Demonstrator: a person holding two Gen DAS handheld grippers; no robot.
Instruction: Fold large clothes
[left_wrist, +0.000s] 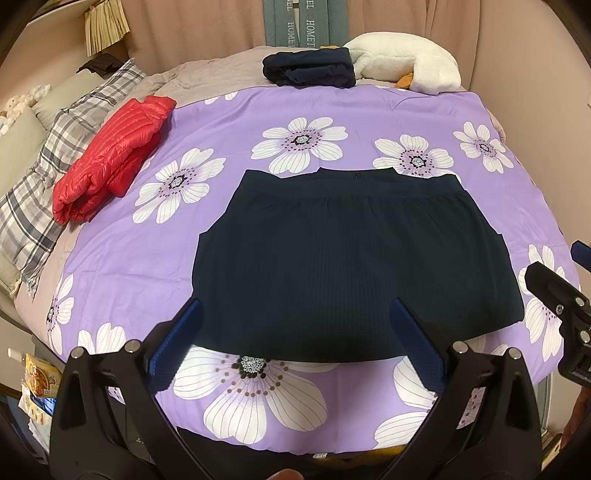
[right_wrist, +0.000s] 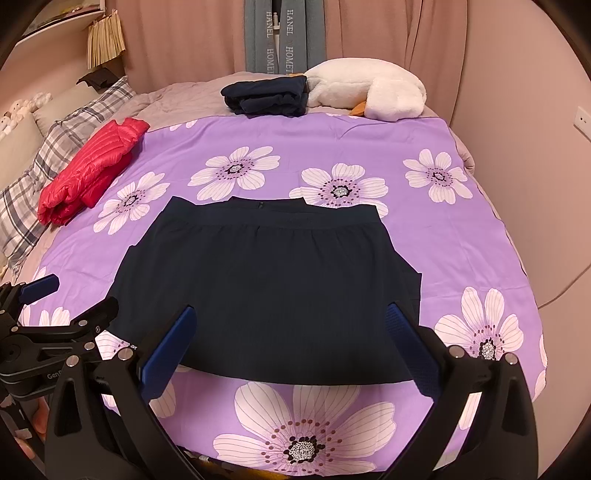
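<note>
A dark navy pleated skirt (left_wrist: 347, 262) lies flat on the purple flowered bedspread (left_wrist: 229, 110), waistband at the far side, hem toward me. It also shows in the right wrist view (right_wrist: 273, 291). My left gripper (left_wrist: 295, 306) is open and empty, hovering over the skirt's near hem. My right gripper (right_wrist: 291, 314) is open and empty, also over the near hem; it appears at the right edge of the left wrist view (left_wrist: 554, 288). The left gripper shows at the left edge of the right wrist view (right_wrist: 55, 306).
A folded red puffer jacket (left_wrist: 110, 162) lies at the left of the bed next to plaid pillows (left_wrist: 44, 192). A folded dark garment (left_wrist: 308, 68) and a white plush toy (left_wrist: 410, 62) sit at the far edge. Pink curtains (right_wrist: 388, 33) hang behind.
</note>
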